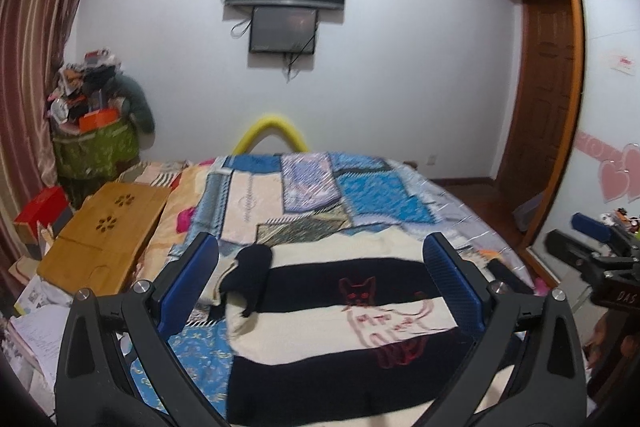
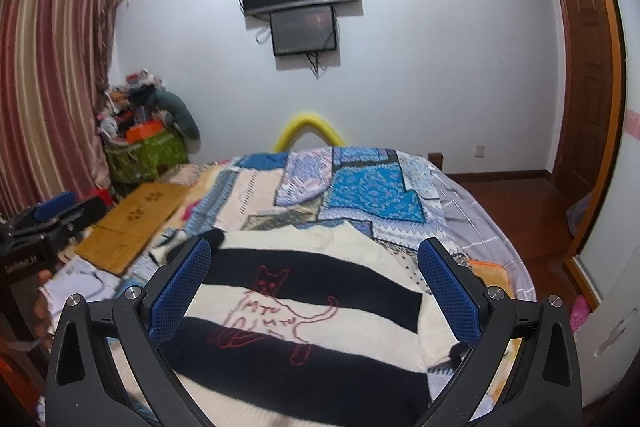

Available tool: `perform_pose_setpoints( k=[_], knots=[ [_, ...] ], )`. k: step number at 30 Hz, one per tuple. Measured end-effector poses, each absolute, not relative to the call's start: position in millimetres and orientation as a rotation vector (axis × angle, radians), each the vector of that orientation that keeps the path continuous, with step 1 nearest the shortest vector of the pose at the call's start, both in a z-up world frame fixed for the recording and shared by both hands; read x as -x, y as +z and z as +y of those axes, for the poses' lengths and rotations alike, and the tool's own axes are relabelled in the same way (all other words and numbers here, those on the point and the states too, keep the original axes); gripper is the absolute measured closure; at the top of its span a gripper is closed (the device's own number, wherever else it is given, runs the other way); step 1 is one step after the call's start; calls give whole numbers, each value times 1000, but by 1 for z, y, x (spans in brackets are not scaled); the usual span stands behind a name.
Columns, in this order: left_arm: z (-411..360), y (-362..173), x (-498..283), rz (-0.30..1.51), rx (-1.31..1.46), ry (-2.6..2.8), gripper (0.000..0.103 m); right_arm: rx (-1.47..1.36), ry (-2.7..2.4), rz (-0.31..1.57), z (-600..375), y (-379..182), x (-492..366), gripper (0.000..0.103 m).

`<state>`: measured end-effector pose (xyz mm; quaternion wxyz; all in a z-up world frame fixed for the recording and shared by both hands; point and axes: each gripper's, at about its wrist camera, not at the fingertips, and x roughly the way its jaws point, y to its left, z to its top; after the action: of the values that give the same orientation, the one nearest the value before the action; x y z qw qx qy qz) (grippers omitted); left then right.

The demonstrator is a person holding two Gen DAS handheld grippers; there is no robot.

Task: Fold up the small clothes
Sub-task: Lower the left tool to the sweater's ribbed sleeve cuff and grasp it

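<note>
Black and cream stripes mark the sweater (image 1: 340, 331), spread flat on the patchwork bed (image 1: 372, 187) in the left wrist view; a red cat outline shows on it. The left gripper (image 1: 320, 283) hovers above it with fingers spread wide, holding nothing. From the right wrist view, the right gripper (image 2: 314, 287) likewise stands wide apart over the same sweater (image 2: 304, 339), with a wooden lap tray (image 2: 132, 223) lying at the bed's left side.

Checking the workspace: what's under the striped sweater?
The striped sweater lies flat on the patchwork bedspread, which shows around its far edges. Whatever lies beneath the sweater's middle is covered.
</note>
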<state>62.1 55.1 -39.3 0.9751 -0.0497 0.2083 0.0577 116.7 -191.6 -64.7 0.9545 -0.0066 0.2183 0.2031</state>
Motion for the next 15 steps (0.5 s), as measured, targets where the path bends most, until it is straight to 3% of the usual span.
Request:
perform_pose_setpoints(
  k=[15],
  knots=[
    [192,-154,-156,750,252,418,0,92,456,614,-169,-107,-172,0]
  ],
)
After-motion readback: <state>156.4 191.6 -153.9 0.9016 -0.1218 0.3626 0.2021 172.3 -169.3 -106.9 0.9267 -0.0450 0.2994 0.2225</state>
